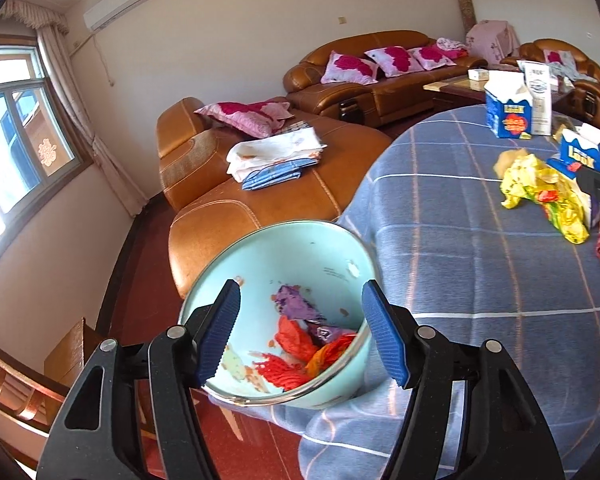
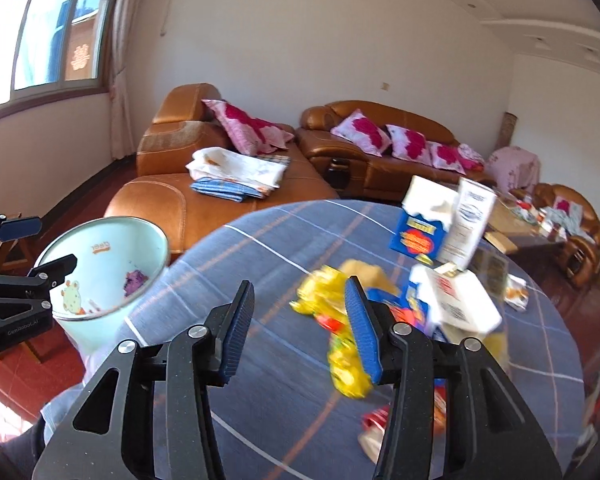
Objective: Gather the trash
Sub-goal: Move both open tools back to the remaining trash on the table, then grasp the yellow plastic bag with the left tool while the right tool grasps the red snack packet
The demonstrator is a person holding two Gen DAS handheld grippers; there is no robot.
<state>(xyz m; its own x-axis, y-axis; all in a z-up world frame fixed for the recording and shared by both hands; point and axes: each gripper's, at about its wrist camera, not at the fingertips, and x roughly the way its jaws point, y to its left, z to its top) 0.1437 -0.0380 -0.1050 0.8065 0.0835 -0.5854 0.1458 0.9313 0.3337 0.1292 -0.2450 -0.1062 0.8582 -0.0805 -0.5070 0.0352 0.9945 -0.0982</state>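
Both grippers hang open over the table, nothing in either one.

The left gripper [image 1: 300, 332] sits right above a light blue bowl [image 1: 300, 248] at the edge of the round table [image 1: 460, 260] with its blue checked cloth; its blue pads are spread apart with only air between them. The bowl already has a purple wrapper [image 1: 296, 304] and some red-orange wrappers [image 1: 296, 356] in it. The right gripper [image 2: 300, 332] is released too, jaws apart, over the cloth just left of a crumpled yellow wrapper [image 2: 328, 300] that lies loose on the table. Behind that are blue and white cartons [image 2: 420, 232] and more litter, pretty blurry in the right wrist view. A brown leather sofa [image 2: 204, 200] is in the back.
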